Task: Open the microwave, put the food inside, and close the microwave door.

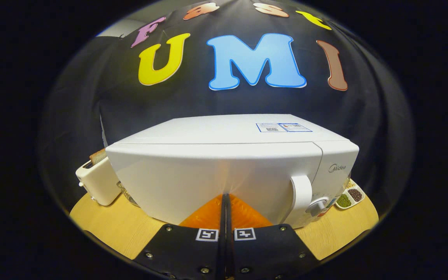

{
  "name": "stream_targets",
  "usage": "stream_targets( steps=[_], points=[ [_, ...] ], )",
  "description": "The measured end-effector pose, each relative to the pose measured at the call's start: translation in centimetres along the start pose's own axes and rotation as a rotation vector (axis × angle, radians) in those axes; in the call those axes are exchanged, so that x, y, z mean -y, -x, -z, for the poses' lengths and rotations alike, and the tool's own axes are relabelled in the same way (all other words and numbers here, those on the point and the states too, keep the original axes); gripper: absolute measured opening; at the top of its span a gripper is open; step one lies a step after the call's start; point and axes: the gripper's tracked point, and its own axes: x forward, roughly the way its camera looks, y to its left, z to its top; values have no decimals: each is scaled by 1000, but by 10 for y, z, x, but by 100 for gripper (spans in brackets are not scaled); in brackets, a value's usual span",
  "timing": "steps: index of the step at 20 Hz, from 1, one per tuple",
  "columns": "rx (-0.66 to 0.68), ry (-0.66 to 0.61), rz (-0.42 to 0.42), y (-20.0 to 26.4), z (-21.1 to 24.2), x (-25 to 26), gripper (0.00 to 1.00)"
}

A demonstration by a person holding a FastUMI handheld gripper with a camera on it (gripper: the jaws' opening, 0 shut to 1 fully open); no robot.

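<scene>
The white microwave (pixel 224 171) is sitting on the wooden table (pixel 103 225), its door (pixel 212 179) shut and facing the gripper (pixel 224 200). It is looking heavy and rigid, unlikely to slide under a pull. The door is looking smooth and slippery, so the vertical handle (pixel 301 194) at its right is the place to hook (1 dial (pixel 317 205) sits beside it). The gripper's 2 fingers are pressing together, holding nothing, tips near the door
</scene>
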Motion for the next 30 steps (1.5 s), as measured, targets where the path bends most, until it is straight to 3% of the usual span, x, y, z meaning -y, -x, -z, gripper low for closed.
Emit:
stream_targets(
  steps=[4, 12, 21, 23, 26, 30],
  points=[
    [60, 34, 11, 29, -17, 2, 0],
    [222, 86, 5, 137, -53, -18, 0],
    [266, 82, 22, 229, -26, -26, 1],
    [269, 72, 15, 244, -20, -30, 31],
    [279, 83, 18, 267, -13, -32, 99],
    [309, 106, 24, 278, -14, -36, 98]
  ],
)
